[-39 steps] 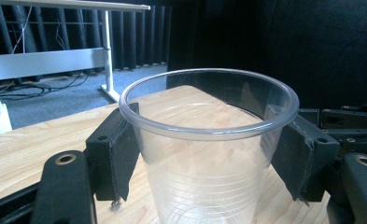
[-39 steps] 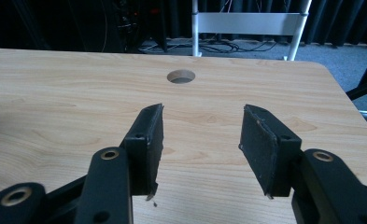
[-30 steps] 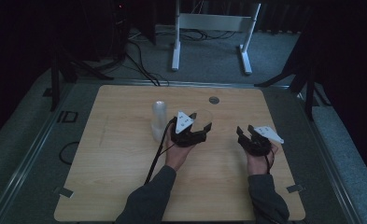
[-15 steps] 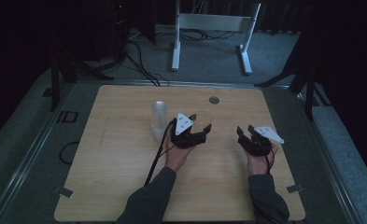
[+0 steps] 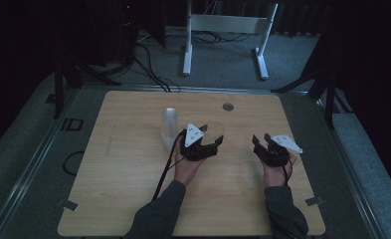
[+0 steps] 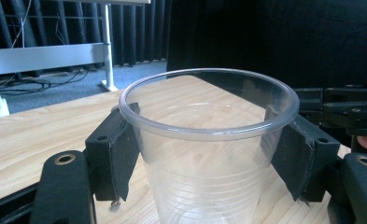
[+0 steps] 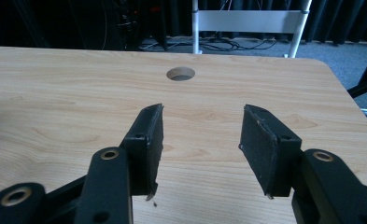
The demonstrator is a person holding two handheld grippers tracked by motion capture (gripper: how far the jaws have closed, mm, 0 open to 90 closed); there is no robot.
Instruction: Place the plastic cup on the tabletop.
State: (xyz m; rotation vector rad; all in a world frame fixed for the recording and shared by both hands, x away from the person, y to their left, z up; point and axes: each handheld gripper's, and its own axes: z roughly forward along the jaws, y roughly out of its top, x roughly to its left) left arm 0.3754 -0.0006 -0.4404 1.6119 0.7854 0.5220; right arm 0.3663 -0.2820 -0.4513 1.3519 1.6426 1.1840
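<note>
Nothing moved; left gripper [image 6: 209, 154] clamps cup [image 6: 209, 154] mid-table.

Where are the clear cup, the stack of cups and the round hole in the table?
cup [image 6: 209, 154], left gripper view, on its ribbed side wall below the rim.
stack of cups [image 5: 169, 123], high view, on the upper part of the stack.
hole [image 7: 180, 73], right gripper view, at its middle.

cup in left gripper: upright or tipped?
Upright: the clear cup has its rim level and mouth up, between the left gripper's fingers.
</note>
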